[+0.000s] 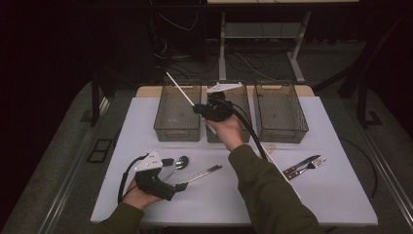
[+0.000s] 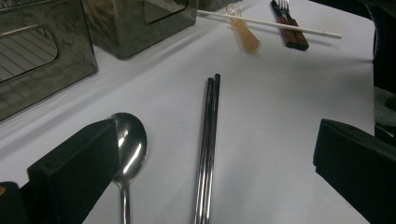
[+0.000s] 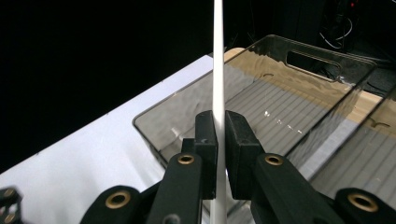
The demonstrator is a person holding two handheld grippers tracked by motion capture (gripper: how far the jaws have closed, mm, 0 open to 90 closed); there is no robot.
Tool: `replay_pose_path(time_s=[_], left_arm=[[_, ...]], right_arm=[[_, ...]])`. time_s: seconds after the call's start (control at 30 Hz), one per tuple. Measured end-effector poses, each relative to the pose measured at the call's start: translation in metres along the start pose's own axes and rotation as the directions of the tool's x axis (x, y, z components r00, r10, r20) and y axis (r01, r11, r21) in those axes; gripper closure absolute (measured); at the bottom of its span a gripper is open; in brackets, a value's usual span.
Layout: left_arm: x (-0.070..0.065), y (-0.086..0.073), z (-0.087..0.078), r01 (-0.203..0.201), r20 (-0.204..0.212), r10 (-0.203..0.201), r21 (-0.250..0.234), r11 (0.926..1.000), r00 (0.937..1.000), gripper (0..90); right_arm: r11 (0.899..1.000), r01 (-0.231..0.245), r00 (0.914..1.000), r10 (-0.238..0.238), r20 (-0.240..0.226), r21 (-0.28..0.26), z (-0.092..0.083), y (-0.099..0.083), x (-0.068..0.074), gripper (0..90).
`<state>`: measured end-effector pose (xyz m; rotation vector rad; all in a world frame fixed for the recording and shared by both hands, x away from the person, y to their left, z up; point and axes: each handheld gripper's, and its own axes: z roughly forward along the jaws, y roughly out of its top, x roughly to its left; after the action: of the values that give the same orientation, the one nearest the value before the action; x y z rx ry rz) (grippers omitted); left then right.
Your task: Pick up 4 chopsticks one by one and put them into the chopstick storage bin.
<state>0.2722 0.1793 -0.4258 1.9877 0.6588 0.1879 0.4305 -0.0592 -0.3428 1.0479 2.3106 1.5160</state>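
Right gripper (image 3: 219,140) jaws clamped on white chopstick (image 3: 218,70), above left bin (image 1: 178,113), left gripper (image 2: 215,168) jaws wide apart, empty, straddling metal chopsticks (image 2: 208,149) in front of that bin.

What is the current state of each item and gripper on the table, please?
right gripper: shut on the white chopstick, held above the left bin.
left gripper: open, empty, low over the table.
metal chopsticks: lying flat, side by side.
spoon: lying bowl up.
second white chopstick: lying flat.
knife and fork: lying together.
three bins: upright, left bin empty.
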Motion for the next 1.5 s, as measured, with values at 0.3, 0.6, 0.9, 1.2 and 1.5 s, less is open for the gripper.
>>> replay_pose_path(time_s=[0.3, 0.6, 0.9, 1.2, 1.5], left_arm=[[0.000, 0.000, 0.001, 0.006, 0.007, -0.006, -0.006, 1.0000, 1.0000, 0.0], [0.001, 0.001, 0.006, 0.004, 0.021, -0.004, 0.004, 1.0000, 0.9998, 0.0], [0.002, 0.001, 0.006, 0.004, 0.025, -0.004, -0.001, 1.0000, 0.9997, 0.0], [0.001, 0.001, 0.005, 0.007, 0.024, -0.007, 0.000, 1.0000, 0.9997, 0.0], [0.001, 0.000, 0.006, -0.002, 0.022, 0.001, 0.007, 1.0000, 0.9997, 0.0]], right_arm=[[1.000, -0.023, 0.9989, 0.024, 0.042, -0.007, 0.026, 0.013, -0.005, 84.7], [0.999, -0.033, 0.9961, 0.031, 0.082, 0.023, 0.056, 0.023, -0.003, 84.7], [0.996, -0.068, 0.9925, 0.062, 0.105, 0.056, 0.084, 0.016, -0.006, 84.7], [0.991, -0.073, 0.9900, 0.058, 0.129, 0.115, 0.098, 0.006, -0.006, 74.6], [0.993, -0.058, 0.9866, 0.041, 0.158, 0.101, 0.085, 0.012, -0.005, 58.2]])
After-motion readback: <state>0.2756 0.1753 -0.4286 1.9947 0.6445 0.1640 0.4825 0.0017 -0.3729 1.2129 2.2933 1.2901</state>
